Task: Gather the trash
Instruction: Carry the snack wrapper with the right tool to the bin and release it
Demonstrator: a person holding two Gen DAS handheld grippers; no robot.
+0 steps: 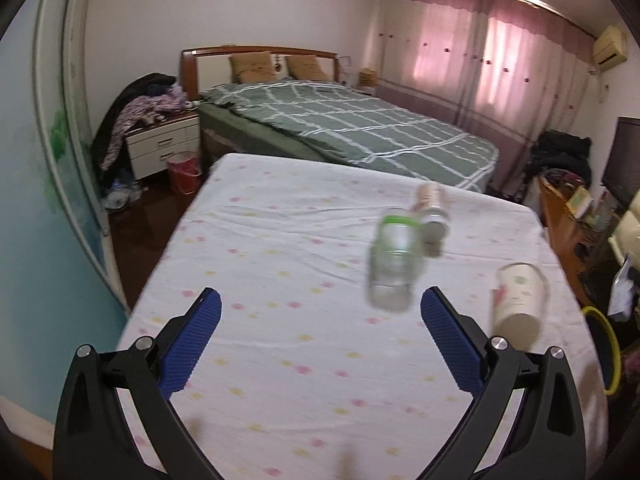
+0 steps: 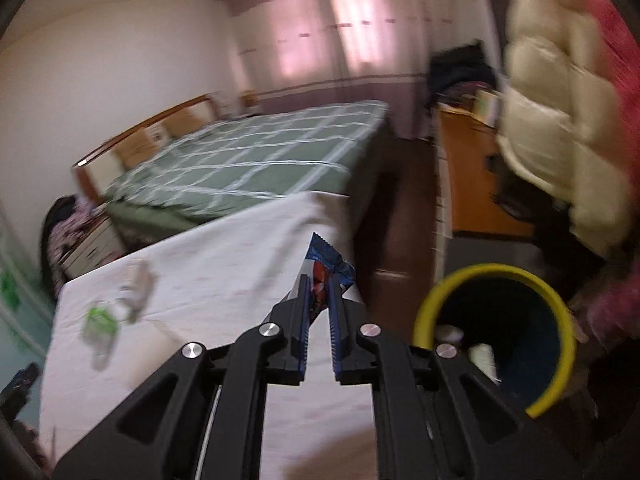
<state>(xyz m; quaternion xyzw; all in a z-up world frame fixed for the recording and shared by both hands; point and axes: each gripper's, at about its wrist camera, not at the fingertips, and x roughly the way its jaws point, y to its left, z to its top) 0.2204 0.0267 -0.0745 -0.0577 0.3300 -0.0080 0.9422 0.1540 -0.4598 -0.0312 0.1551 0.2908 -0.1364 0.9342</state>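
Observation:
My left gripper [image 1: 320,300] is open and empty above the white flowered tablecloth [image 1: 280,240]. A clear plastic bottle with a green label [image 1: 394,266] lies just ahead of its right finger. A small brown-labelled bottle [image 1: 430,210] lies behind it, and a paper cup [image 1: 520,304] lies on its side to the right. My right gripper [image 2: 318,280] is shut on a blue and red snack wrapper [image 2: 328,264], held above the table's right edge. The yellow-rimmed trash bin [image 2: 496,272] stands on the floor to the right, with some trash inside.
A green checked bed [image 1: 360,128] stands beyond the table. A red bucket [image 1: 184,172] and a white nightstand [image 1: 164,146] are at the left. An orange desk [image 2: 476,168] and a cream padded jacket [image 2: 560,120] stand near the bin.

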